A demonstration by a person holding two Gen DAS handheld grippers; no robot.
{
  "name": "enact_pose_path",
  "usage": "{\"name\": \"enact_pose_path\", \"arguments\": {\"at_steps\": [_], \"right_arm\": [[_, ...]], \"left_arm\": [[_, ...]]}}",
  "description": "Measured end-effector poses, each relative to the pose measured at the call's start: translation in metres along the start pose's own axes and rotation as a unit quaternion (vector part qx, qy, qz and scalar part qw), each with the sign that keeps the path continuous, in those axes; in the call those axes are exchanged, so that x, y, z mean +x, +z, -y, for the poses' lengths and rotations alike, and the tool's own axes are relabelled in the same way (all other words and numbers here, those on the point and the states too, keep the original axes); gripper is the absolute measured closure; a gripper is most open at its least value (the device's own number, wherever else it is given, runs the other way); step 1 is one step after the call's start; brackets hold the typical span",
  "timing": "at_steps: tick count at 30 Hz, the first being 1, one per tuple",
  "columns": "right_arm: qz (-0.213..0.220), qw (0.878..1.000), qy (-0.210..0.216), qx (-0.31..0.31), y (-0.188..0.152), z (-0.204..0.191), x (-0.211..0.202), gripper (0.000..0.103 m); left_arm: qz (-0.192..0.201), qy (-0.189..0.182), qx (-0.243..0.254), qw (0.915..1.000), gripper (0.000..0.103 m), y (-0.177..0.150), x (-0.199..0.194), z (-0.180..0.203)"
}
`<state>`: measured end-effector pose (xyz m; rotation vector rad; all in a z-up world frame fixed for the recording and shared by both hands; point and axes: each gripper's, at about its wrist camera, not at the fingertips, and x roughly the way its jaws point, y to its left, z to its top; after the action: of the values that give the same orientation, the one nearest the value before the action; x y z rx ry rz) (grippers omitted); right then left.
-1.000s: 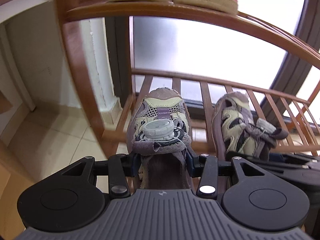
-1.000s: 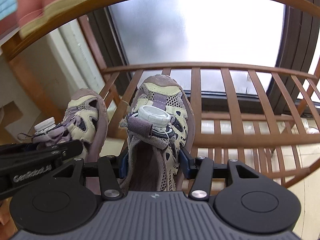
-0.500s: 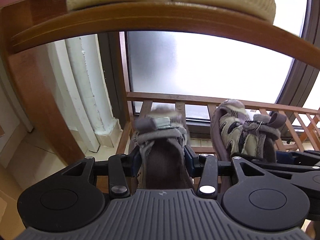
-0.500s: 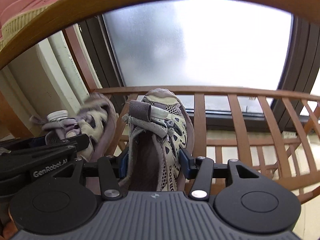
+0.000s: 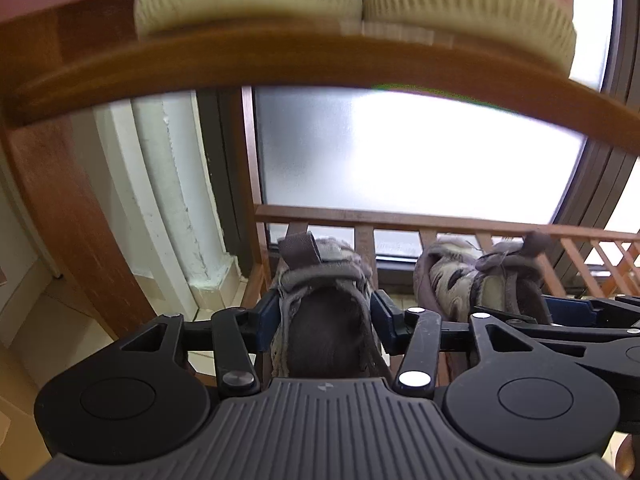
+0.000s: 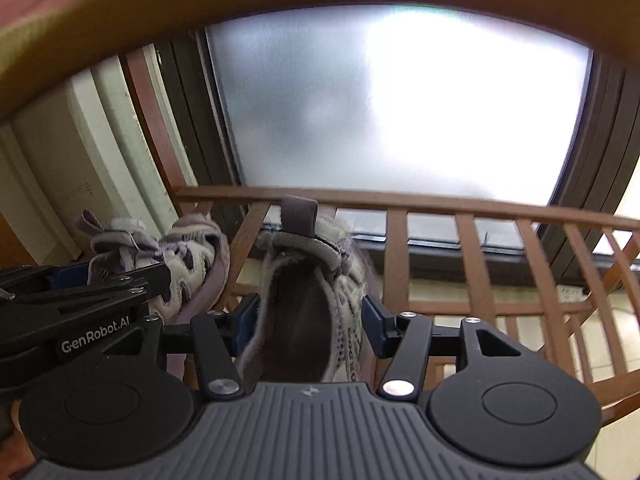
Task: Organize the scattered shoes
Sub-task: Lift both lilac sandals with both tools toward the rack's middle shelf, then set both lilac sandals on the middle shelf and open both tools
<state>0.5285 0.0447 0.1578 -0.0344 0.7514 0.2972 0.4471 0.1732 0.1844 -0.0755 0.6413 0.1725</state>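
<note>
left gripper (image 5: 325, 322) w/ jaws opening: blue pads either side of the heel collar of the left shoe (image 5: 324, 300), a sliver of gap showing by the right pad, so prob no longer pressing; shoe between the pads, not clamped. right gripper (image 6: 307, 322) same story, jaws opening, clear gap betw right pad and the right shoe (image 6: 308, 304), left pad close to or just brushing the collar, can't tell which. both shoes look set on the slatted lower shelf (image 6: 472, 312) of the wooden rack, toes pointing to the back rail, side by side, near each other but apart. handling, my read: light mesh + suede trainers, soft upper, collar caves in under a squeeze; sole is the stiff part. best hold = across the heel collar/counter where they are gripped now, or lower near the sole edge for less squash. dial closure and pull tab (image 6: 299, 216) on the tongue are bad hold pts, small and floppy. not slippery, fabric grabs the pads, so it may cling a bit on release; not fragile. slats have gaps, a narrow toe could tip betw them if let go crooked. further up: upper shelf edge (image 5: 320, 60) w/ pink shoes (image 5: 248, 4) w/ cream soles sitting on it, heels out. behind everything the frosted window (image 6: 400, 100).
</note>
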Motion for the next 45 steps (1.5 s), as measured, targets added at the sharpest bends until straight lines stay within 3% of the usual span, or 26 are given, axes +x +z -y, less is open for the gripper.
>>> {"name": "enact_pose_path", "arguments": {"at_steps": [4, 11, 29, 35, 38, 40, 45], "right_arm": [[0.003, 1.0, 0.006, 0.005, 0.001, 0.0, -0.017, 0.028], [0.015, 1.0, 0.013, -0.005, -0.008, -0.001, -0.059, 0.023], [0.035, 0.997, 0.038, -0.051, -0.072, 0.008, -0.115, 0.021], [0.034, 0.997, 0.041, -0.058, -0.086, 0.014, -0.108, 0.021], [0.033, 0.997, 0.042, -0.059, -0.09, 0.016, -0.1, 0.025], [0.031, 0.997, 0.04, -0.059, -0.093, 0.016, -0.094, 0.027], [0.028, 0.997, 0.034, -0.063, -0.094, 0.016, -0.08, 0.029]], "left_arm": [[0.006, 0.008, 0.001, 0.9999, 0.036, 0.004, -0.015, -0.002], [0.007, -0.002, -0.011, 0.9999, 0.035, -0.001, -0.047, -0.005], [-0.011, -0.032, 0.014, 0.9993, 0.033, -0.058, -0.096, -0.001], [-0.021, -0.026, 0.033, 0.9989, 0.039, -0.074, -0.085, 0.002], [-0.023, -0.026, 0.032, 0.9989, 0.048, -0.08, -0.08, 0.002], [-0.022, -0.022, 0.035, 0.9989, 0.062, -0.084, -0.075, 0.001], [-0.027, -0.02, 0.03, 0.999, 0.067, -0.088, -0.061, -0.005]]}}
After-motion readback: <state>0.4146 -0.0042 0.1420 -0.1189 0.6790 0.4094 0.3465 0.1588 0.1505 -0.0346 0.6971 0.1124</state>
